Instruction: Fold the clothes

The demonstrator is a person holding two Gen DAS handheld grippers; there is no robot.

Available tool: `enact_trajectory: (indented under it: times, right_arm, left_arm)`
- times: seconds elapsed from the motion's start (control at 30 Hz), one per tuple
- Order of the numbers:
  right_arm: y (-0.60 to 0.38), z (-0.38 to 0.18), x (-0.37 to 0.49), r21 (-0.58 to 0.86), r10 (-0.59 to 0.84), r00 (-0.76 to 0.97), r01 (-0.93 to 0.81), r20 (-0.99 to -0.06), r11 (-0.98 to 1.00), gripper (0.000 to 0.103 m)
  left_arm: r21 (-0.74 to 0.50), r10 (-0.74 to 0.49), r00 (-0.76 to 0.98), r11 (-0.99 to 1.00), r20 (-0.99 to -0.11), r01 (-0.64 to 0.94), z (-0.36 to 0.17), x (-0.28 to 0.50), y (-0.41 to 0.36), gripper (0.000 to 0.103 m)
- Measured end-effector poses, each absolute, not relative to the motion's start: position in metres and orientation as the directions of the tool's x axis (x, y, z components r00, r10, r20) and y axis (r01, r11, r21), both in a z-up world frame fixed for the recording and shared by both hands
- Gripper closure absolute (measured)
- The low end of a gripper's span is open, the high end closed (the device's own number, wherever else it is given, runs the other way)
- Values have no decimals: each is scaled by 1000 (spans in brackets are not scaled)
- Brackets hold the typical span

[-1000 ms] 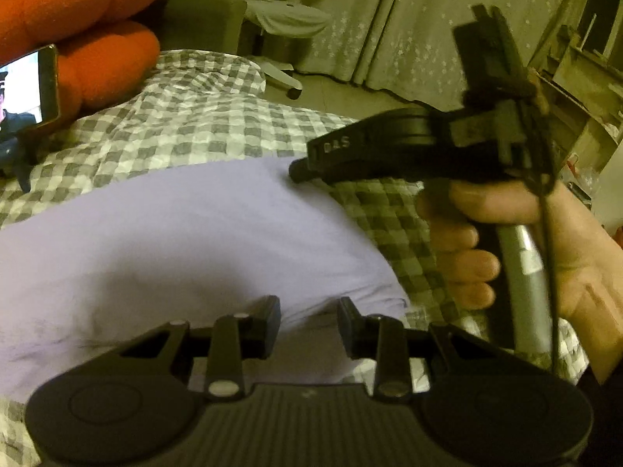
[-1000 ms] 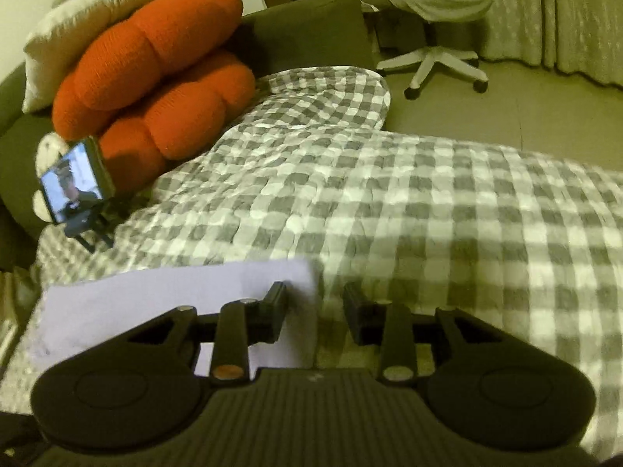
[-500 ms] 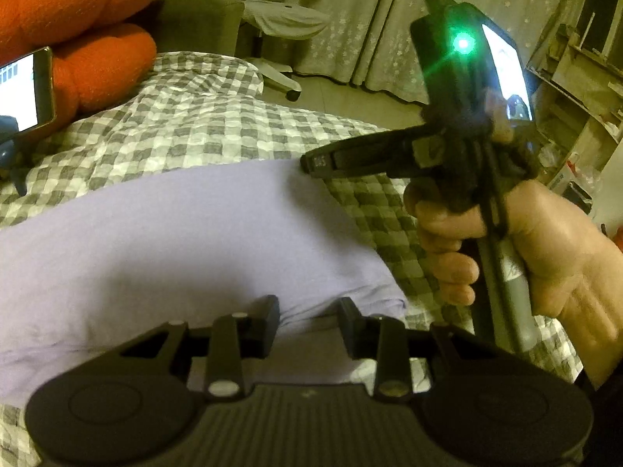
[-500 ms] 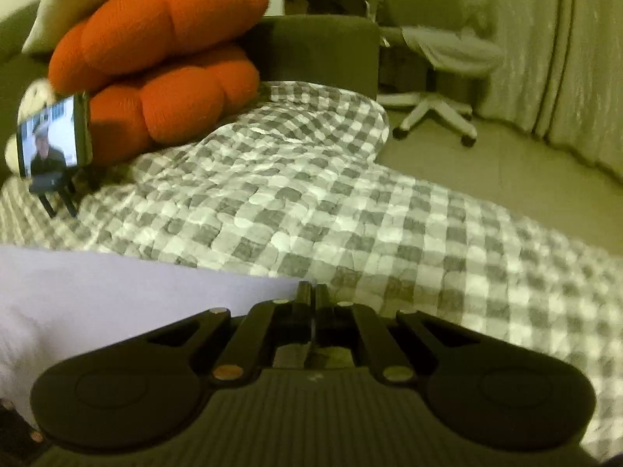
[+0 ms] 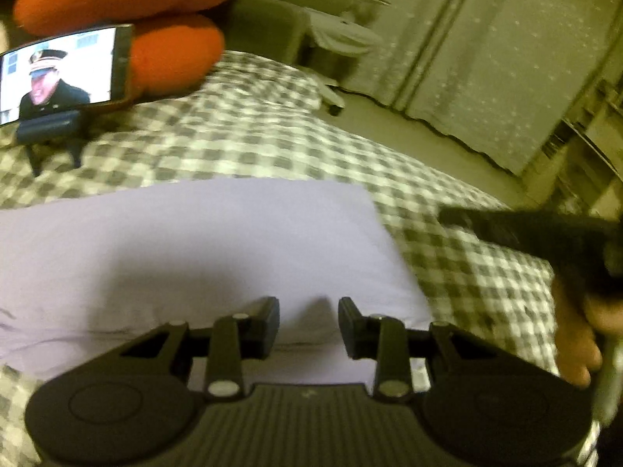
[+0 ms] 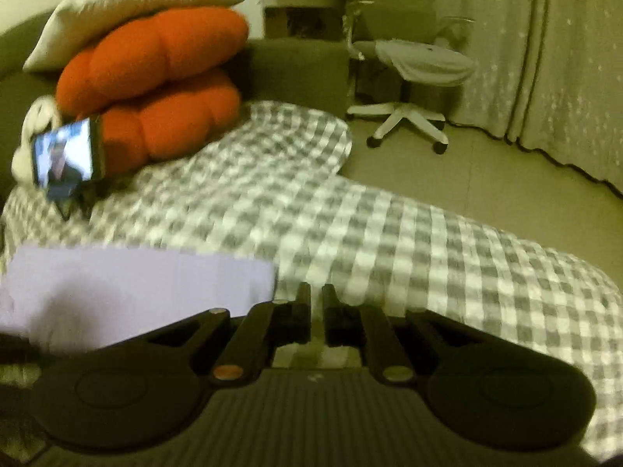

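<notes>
Lavender folded garment (image 5: 187,257) lies flat on the checked bedspread (image 5: 447,233), near its front edge. Left hand-held gripper (image 5: 308,325) hangs over the garment's near edge, jaws partly apart, gripping nothing. Right hand-held gripper (image 6: 316,313) is just beside the garment's right corner, jaws opening from a narrow gap, nothing between them. Phone (image 5: 58,74) on a stand by the orange cushion (image 6: 155,89).

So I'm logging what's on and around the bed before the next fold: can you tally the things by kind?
Lavender garment: 1
Checked bedspread: 1
Orange cushions: 2
Cream pillow: 1
Phone on stand: 1
Swivel chair: 1
Hand-held grippers, left gripper, right gripper: 2
Total: 9
</notes>
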State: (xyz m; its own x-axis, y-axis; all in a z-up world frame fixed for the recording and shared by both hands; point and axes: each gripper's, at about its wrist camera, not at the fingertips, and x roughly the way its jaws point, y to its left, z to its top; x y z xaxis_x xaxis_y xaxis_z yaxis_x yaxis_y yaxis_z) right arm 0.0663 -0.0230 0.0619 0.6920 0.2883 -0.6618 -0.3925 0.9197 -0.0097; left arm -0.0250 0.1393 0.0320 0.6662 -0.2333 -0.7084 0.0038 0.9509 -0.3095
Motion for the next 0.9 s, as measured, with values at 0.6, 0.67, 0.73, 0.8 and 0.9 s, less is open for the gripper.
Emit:
enact_trajectory:
  times: [0.6,0.67,0.73,0.8,0.9]
  right_arm:
    - [7,30,34,23,373,546,-542,-751,840,93]
    - [6,30,33,20,373,542,-547,-753,837,93]
    - [4,31,32,19,371,533,-553,-760,833,92]
    - [2,32,30,13,368,526,-560,-767,828,92]
    - [1,31,28,6,364,518,-570,-774,822,93]
  left_arm:
    - [-232,-123,670,970,-732,-76,28,-20,149,74]
    - [-226,-115,667,971,-736,-82,28,-20,149,76]
    - [-215,-100,662,972,-743,-94,27,-20,151,81]
    - [-210,-92,660,972,-746,-102,27,-21,152,83]
    - [-209,-93,659,973,-746,-99,27,-22,152,83]
